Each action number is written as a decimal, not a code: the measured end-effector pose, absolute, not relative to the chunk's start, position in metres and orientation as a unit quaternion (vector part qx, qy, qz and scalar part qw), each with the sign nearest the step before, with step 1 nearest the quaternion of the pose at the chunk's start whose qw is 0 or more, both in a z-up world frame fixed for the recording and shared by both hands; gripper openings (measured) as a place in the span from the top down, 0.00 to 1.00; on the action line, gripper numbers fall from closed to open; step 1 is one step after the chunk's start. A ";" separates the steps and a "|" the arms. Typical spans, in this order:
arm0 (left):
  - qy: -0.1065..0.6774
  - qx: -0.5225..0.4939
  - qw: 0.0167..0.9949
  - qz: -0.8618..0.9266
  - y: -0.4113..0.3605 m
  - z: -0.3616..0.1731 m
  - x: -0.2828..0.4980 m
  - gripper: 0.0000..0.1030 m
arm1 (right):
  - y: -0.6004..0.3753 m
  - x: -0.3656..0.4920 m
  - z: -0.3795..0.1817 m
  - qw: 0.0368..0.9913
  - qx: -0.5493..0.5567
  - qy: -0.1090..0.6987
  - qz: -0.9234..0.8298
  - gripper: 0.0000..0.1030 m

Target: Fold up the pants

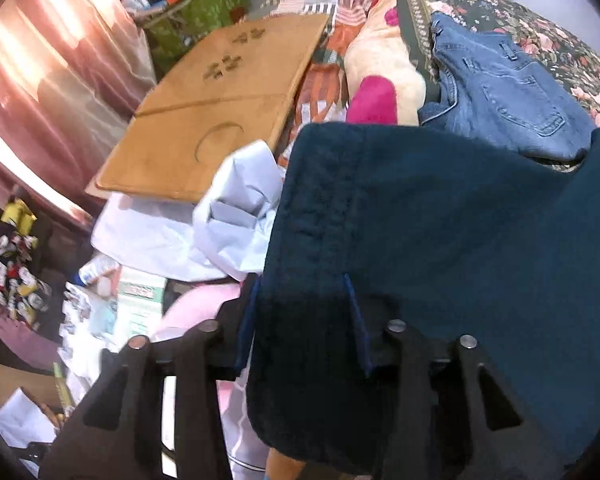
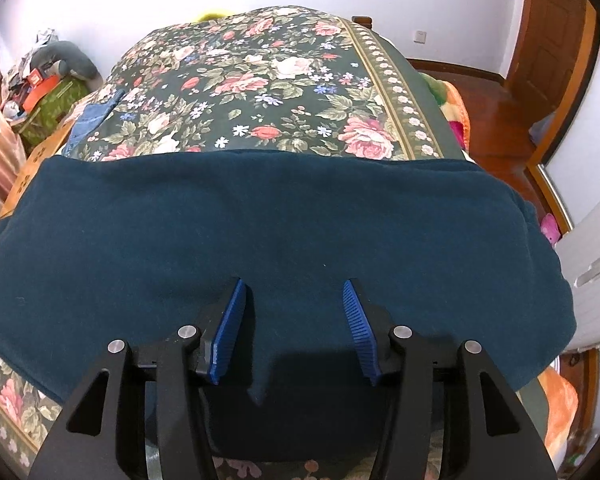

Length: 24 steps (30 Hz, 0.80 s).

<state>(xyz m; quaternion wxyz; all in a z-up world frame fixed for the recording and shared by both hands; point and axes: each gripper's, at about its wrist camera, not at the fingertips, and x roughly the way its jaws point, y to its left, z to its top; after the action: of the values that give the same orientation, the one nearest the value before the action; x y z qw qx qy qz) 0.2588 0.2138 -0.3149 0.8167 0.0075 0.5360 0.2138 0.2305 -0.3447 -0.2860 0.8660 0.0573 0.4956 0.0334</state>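
Pants, dark teal fleece (image 2: 276, 220), lie spread across my floral quilted bedspread (image 2: 260, 80), near edge draped toward me. My right gripper (image 2: 294, 292) sits over that edge, blue ribbed pads (image 2: 232, 328) spread apart, cloth beneath and between them, not pinched. My left gripper (image 1: 300, 292) is at the pants' left end; fabric fills the gap between its fingers, and the view is dark, so I cannot tell if they grip. Beyond: folded blue denim jeans (image 1: 500, 88), then a flat brown cardboard sheet (image 1: 220, 100).
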 end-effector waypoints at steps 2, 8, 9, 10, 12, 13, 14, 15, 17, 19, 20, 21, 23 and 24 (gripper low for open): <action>0.534 0.006 0.820 0.206 0.208 -0.306 0.254 0.53 | -0.348 0.226 -0.284 0.865 0.050 0.498 0.028 0.54; 0.501 0.005 0.843 0.195 0.183 -0.267 0.253 0.45 | -0.376 0.208 -0.274 0.868 0.051 0.495 -0.009 0.54; 0.495 0.001 0.849 0.184 0.175 -0.259 0.254 0.45 | -0.385 0.202 -0.272 0.869 0.064 0.491 -0.015 0.54; 0.493 0.000 0.852 0.176 0.169 -0.255 0.256 0.45 | -0.392 0.198 -0.270 0.869 0.078 0.489 -0.016 0.54; 0.488 0.002 0.860 0.152 0.149 -0.246 0.259 0.41 | -0.410 0.187 -0.267 0.867 0.111 0.485 -0.023 0.54; 0.486 0.004 0.863 0.138 0.138 -0.244 0.261 0.37 | -0.418 0.181 -0.266 0.867 0.125 0.482 -0.029 0.54; 0.485 0.008 0.865 0.125 0.127 -0.242 0.263 0.36 | -0.424 0.176 -0.264 0.866 0.134 0.480 -0.035 0.54; 0.485 0.012 0.867 0.111 0.115 -0.241 0.265 0.35 | -0.431 0.171 -0.263 0.865 0.142 0.478 -0.047 0.54; 0.494 0.016 0.866 0.078 0.091 -0.244 0.269 0.35 | -0.437 0.163 -0.262 0.864 0.151 0.476 -0.062 0.54; 0.509 0.019 0.859 0.043 0.065 -0.252 0.274 0.35 | -0.442 0.157 -0.263 0.864 0.175 0.468 -0.061 0.53; 0.517 0.021 0.855 0.030 0.057 -0.256 0.277 0.35 | -0.443 0.155 -0.264 0.863 0.186 0.466 -0.060 0.50; 0.527 0.024 0.850 0.016 0.047 -0.262 0.279 0.35 | -0.445 0.153 -0.265 0.862 0.201 0.461 -0.060 0.49; 0.537 0.041 0.842 0.002 0.029 -0.271 0.282 0.35 | -0.449 0.151 -0.269 0.860 0.228 0.453 -0.060 0.47; 0.537 0.055 0.842 0.004 0.021 -0.275 0.282 0.35 | -0.451 0.152 -0.273 0.857 0.244 0.451 -0.058 0.47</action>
<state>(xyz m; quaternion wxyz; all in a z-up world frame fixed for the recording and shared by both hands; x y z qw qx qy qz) 0.2816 0.0212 -0.2745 0.8417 0.0554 0.5371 0.0045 0.1518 -0.4507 -0.2725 0.8567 0.2441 0.4506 -0.0579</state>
